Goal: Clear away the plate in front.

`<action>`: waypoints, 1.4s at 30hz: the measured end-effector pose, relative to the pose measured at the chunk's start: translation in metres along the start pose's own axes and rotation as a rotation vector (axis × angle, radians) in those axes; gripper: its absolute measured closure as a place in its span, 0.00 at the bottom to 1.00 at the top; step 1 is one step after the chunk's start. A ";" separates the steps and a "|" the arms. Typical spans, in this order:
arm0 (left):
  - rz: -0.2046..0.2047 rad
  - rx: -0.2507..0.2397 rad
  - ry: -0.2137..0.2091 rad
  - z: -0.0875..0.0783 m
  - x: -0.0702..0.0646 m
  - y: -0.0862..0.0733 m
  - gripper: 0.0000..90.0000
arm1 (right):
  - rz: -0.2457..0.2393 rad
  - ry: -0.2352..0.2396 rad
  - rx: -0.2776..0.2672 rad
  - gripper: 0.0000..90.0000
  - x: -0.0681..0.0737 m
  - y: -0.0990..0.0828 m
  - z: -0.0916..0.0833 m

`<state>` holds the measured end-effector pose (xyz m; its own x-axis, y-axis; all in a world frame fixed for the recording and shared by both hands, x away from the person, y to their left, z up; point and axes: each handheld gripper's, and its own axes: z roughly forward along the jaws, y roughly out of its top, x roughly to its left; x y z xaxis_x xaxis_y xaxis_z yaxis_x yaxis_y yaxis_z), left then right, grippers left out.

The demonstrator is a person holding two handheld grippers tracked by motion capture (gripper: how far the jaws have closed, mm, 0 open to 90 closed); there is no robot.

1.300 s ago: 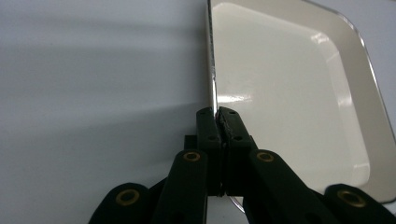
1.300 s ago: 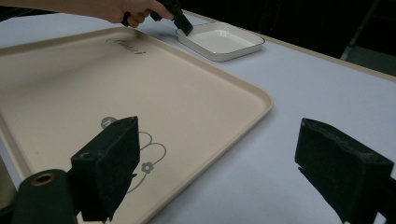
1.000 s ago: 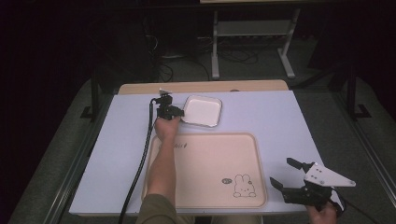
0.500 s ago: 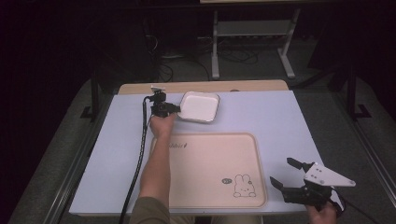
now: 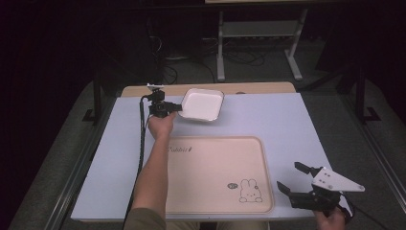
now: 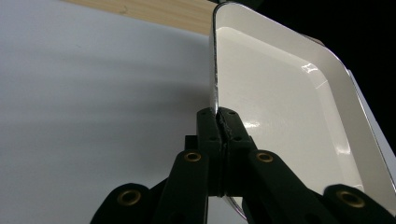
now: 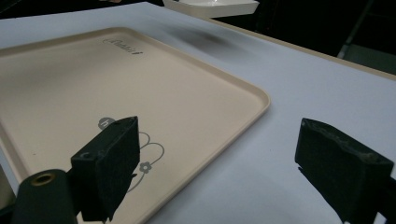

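The small white dish [image 6: 289, 116] looks like glossy, smooth plastic with bright highlights. The beige tray [image 5: 215, 172] has a smooth matt plastic look, and the table [image 5: 287, 120] has a matt pale top with a wood edge. The right gripper [image 7: 224, 163] pads look rough, matt black.

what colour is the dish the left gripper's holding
White, glossy inside; the dish shows best in the left gripper view, its rim pinched by the left gripper.

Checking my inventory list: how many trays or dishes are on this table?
2. A white dish at the far edge, its rim clamped by the left gripper; a beige rabbit-print tray lying flat near the front.
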<state>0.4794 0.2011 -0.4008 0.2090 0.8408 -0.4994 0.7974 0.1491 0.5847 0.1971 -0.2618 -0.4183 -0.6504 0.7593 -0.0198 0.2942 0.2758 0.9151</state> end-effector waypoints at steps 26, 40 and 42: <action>0.024 -0.020 -0.122 -0.036 -0.002 0.003 0.99 | 0.003 -0.008 0.002 0.15 0.000 0.000 0.000; 0.025 -0.024 -0.152 -0.055 0.004 -0.009 0.99 | -0.001 -0.006 0.005 0.15 0.001 0.000 0.001; 0.031 -0.024 -0.156 -0.057 0.004 -0.012 0.99 | -0.002 -0.006 0.005 0.15 0.001 0.001 0.001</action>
<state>0.4381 0.2327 -0.3734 0.3203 0.7543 -0.5730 0.7758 0.1383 0.6156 0.1971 -0.2607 -0.4181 -0.6470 0.7621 -0.0238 0.2967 0.2804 0.9129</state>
